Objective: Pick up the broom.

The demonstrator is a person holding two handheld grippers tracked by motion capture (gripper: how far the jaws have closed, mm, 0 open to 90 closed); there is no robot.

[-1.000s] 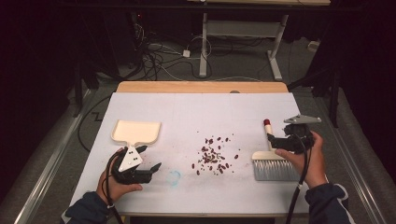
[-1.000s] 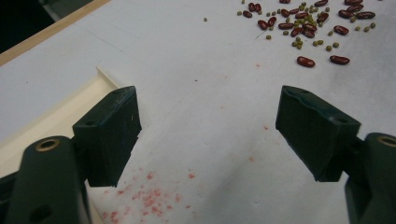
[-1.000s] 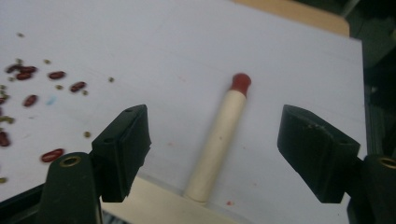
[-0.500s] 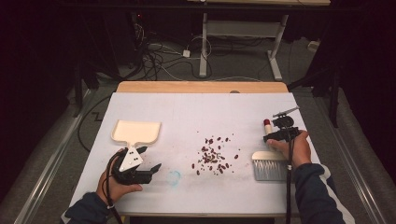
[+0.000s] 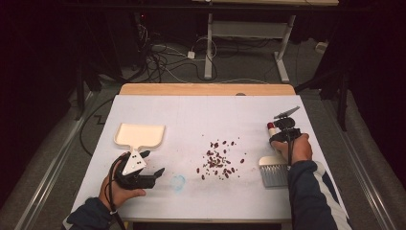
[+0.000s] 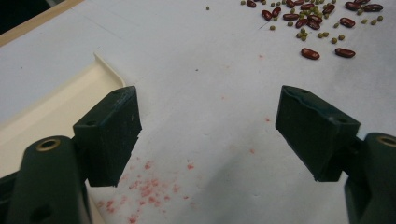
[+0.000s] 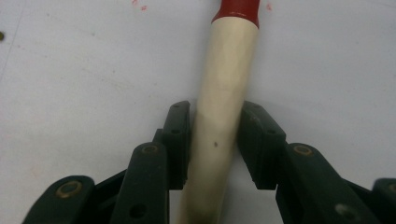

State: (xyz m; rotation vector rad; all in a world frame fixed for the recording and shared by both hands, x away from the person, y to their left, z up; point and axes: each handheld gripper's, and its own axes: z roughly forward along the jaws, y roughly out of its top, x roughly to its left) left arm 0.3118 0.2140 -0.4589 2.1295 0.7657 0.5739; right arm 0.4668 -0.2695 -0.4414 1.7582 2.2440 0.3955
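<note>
A hand brush lies at the table's right, its pale bristles (image 5: 274, 173) toward me and its red-tipped cream handle (image 7: 229, 79) pointing away. My right gripper (image 5: 282, 136) is down over that handle. Its jaws have just been closing, and both pads now press the handle's sides (image 7: 217, 140). A cream dustpan (image 5: 141, 135) rests at the left. Just on my side of it, my left gripper (image 5: 153, 162) sits low and open, with bare table between its pads (image 6: 208, 121) and the dustpan's edge (image 6: 51, 109) beside its left jaw. Red beans and small green ones (image 5: 219, 158) lie scattered mid-table.
The white table top (image 5: 206, 110) has a wooden strip along its far edge (image 5: 206, 89). A faint blue smear (image 5: 178, 182) marks the surface near the left gripper, and pink specks (image 6: 149, 186) lie under it. Cables and desk legs stand on the dark floor beyond.
My right gripper moved left and down onto the brush handle and closed on it. The left hand stayed still.
</note>
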